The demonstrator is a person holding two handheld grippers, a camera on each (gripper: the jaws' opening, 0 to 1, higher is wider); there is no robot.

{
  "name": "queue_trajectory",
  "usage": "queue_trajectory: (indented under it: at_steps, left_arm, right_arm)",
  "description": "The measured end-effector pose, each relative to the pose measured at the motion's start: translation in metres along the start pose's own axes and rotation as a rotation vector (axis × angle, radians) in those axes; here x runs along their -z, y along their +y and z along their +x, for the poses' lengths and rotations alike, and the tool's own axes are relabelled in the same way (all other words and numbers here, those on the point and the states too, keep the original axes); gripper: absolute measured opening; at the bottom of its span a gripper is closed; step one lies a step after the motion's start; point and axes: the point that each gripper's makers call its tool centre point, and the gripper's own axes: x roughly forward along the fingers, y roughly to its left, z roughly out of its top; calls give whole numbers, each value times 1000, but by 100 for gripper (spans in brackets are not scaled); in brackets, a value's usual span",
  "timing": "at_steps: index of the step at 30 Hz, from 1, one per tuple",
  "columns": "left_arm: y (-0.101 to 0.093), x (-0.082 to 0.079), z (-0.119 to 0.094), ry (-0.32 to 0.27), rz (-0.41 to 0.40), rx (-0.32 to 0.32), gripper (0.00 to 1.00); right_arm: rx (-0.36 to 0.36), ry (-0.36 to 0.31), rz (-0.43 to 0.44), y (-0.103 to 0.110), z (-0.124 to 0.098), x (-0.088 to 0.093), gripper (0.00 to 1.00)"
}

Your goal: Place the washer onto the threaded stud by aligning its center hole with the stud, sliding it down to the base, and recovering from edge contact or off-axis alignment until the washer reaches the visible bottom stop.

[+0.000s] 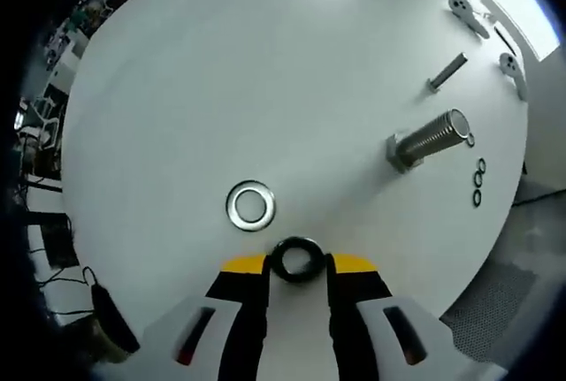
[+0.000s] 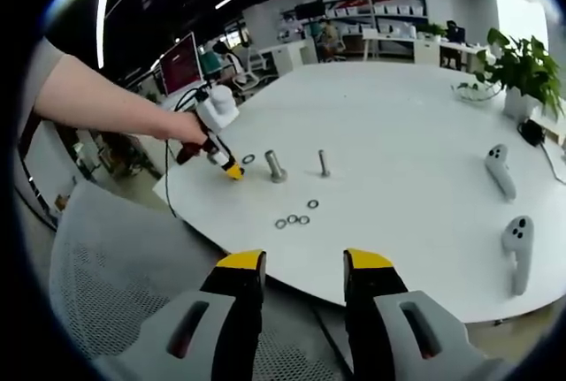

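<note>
Two yellow-tipped grippers are at work over a round white table. In the left gripper view, the left gripper has its jaws closed on a dark ring-shaped washer, pinched upright between the yellow tips so that its hole faces the camera. Just ahead of those tips and slightly to the left, a flat shiny steel washer lies on the tabletop, apart from the held one. Further ahead and to the right, a thick threaded steel stud on a square base stands on the table, well apart from the jaws. Beyond it is a thinner grey bolt, and to the right of the thick stud lie a few small dark rings near the table's edge.

In the right gripper view, the right gripper hangs off the near edge of the table with its jaws apart and nothing between them. Ahead of it and to the left, a person's bare arm holds the left gripper down at the tabletop, just beside the shiny washer and near the thick stud. Two white handheld controllers lie far to the right, and a potted green plant stands at the table's far edge.
</note>
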Motion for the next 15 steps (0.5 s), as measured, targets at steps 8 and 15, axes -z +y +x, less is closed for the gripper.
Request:
queue_trajectory:
  at_steps: [8, 15]
  left_arm:
    - [0, -2, 1, -2, 36, -6, 20]
    - [0, -1, 1, 1, 32, -7, 20]
  right_arm:
    - [1, 1, 4, 0, 0, 0, 37]
    - [6, -9, 13, -1, -1, 0, 37]
